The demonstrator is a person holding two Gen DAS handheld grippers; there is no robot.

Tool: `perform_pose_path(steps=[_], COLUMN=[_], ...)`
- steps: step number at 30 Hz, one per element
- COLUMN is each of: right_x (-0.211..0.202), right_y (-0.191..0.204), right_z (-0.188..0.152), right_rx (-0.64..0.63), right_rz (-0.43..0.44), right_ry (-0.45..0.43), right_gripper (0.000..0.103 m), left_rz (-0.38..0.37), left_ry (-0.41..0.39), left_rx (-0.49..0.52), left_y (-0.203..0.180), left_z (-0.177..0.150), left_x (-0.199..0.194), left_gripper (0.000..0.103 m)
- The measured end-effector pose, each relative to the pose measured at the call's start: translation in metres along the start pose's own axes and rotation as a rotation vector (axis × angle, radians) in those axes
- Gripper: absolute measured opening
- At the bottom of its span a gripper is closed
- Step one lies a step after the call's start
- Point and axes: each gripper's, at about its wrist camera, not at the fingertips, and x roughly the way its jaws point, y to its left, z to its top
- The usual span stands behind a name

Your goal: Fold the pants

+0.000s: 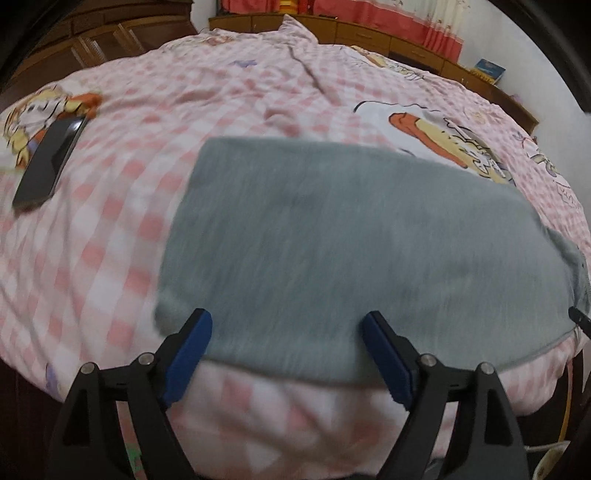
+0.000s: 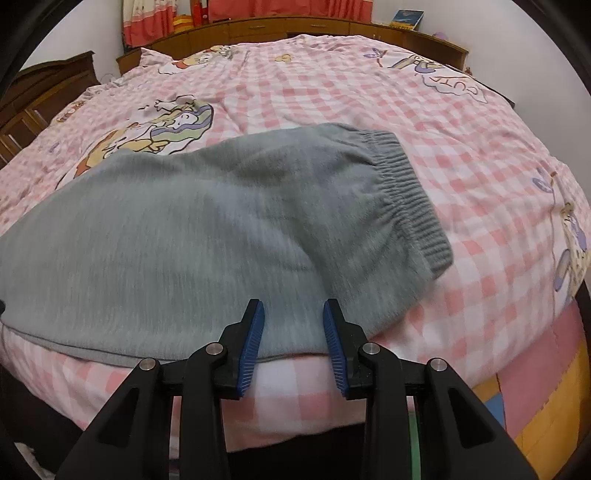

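Note:
Grey pants (image 1: pixel 351 240) lie flat along the near edge of a bed covered with a pink checked quilt (image 1: pixel 147 110). In the right wrist view the pants (image 2: pixel 184 229) stretch leftward, and their ribbed elastic waistband (image 2: pixel 406 192) is at the right end. My left gripper (image 1: pixel 287 319) stands wide open over the near hem at the left end, with nothing between its blue pads. My right gripper (image 2: pixel 293 306) hovers at the near hem close to the waistband. Its jaws are partly apart, and the fabric lies flat behind them, not pinched.
A dark phone (image 1: pixel 48 162) lies on the quilt to the left of the pants. Wooden cabinets (image 2: pixel 295 26) and red curtains (image 1: pixel 369 22) line the far side of the bed. The mattress edge (image 2: pixel 295 398) drops off just below both grippers.

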Motion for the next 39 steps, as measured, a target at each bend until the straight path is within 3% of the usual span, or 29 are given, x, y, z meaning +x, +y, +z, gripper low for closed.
perform_pose_path(steps=[3, 6, 10, 13, 15, 19, 23, 30, 39], right_x=[-0.012, -0.03, -0.034, -0.021, -0.01, -0.006, -0.006, -0.004, -0.005], right_y=[0.008, 0.025, 0.06, 0.088, 0.107, 0.124, 0.118, 0.115, 0.113], right_z=[0.003, 0.004, 0.002, -0.007, -0.017, -0.027, -0.028, -0.027, -0.027], right_rx=[-0.003, -0.015, -0.067, -0.114, -0.154, -0.212, -0.189, -0.181, -0.178], right_rz=[-0.014, 0.09, 0.194, 0.239, 0.219, 0.14, 0.166, 0.178, 0.186], right_ry=[0.004, -0.028, -0.011, 0.048, 0.074, 0.038, 0.037, 0.022, 0.014], right_gripper=[0.034, 0.034, 0.034, 0.034, 0.037, 0.041, 0.041, 0.042, 0.042], left_rz=[0.003, -0.01, -0.125, -0.172, -0.184, -0.307, -0.36, -0.46, -0.504], left_ry=[0.012, 0.0, -0.021, -0.026, -0.019, 0.005, 0.024, -0.001, -0.006], left_rx=[-0.027, -0.102, -0.243, -0.273, -0.278, -0.276, -0.237, -0.299, -0.242], left_y=[0.01, 0.027, 0.05, 0.052, 0.049, 0.029, 0.006, -0.004, -0.035], left_z=[-0.009, -0.017, -0.03, -0.033, -0.034, -0.034, -0.033, -0.023, -0.027], left_x=[-0.008, -0.019, -0.034, -0.036, -0.035, -0.031, -0.022, -0.013, -0.01], left_gripper=[0.087, 0.087, 0.086, 0.086, 0.083, 0.08, 0.079, 0.079, 0.08])
